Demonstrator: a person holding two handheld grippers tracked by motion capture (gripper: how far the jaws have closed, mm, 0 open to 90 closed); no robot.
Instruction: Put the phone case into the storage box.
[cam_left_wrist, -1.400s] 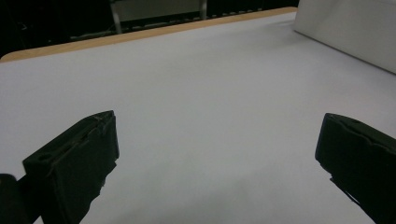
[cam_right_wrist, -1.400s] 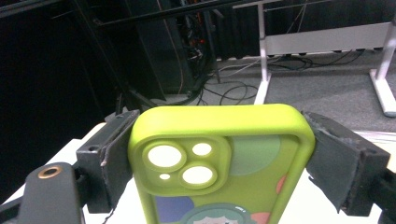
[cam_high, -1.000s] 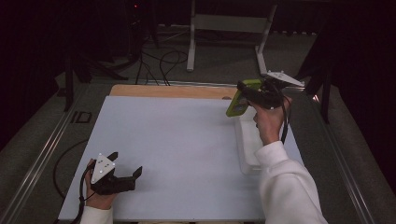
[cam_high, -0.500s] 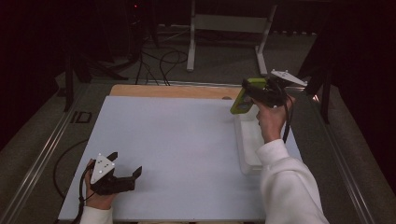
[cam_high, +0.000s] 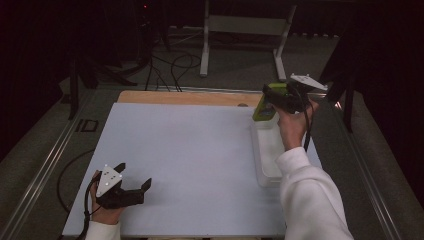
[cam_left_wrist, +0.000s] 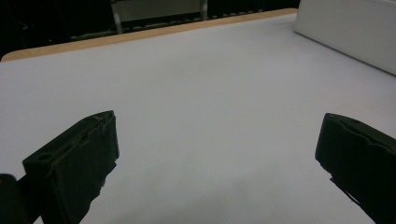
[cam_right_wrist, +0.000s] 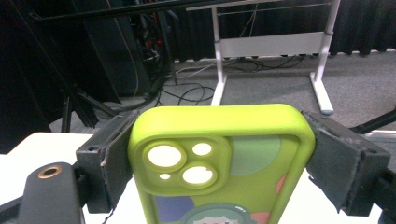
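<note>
Lime-green rubbery phone case (cam_right_wrist: 219, 163) sits pinched across its width between the 2 jaws of the right gripper (cam_high: 280, 100), raised over the far end of the white rectangular tray (cam_high: 267, 155), its long axis sloping down toward it. The left gripper (cam_high: 132, 187) rests spread on the near-left table (cam_high: 190, 150), well apart.

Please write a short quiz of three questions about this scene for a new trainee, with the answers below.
1. True or false: the right hand-held gripper is shut on the green phone case.
2. How do the jaws of the left hand-held gripper stand? A) wide apart with nothing between them B) shut on a cable C) shut on the case
3. Fill the gap: in the high view, a white ____ lies on the table below the right hand-held gripper.

Key
1. True: both jaws press the sides of the case.
2. A
3. tray
</note>
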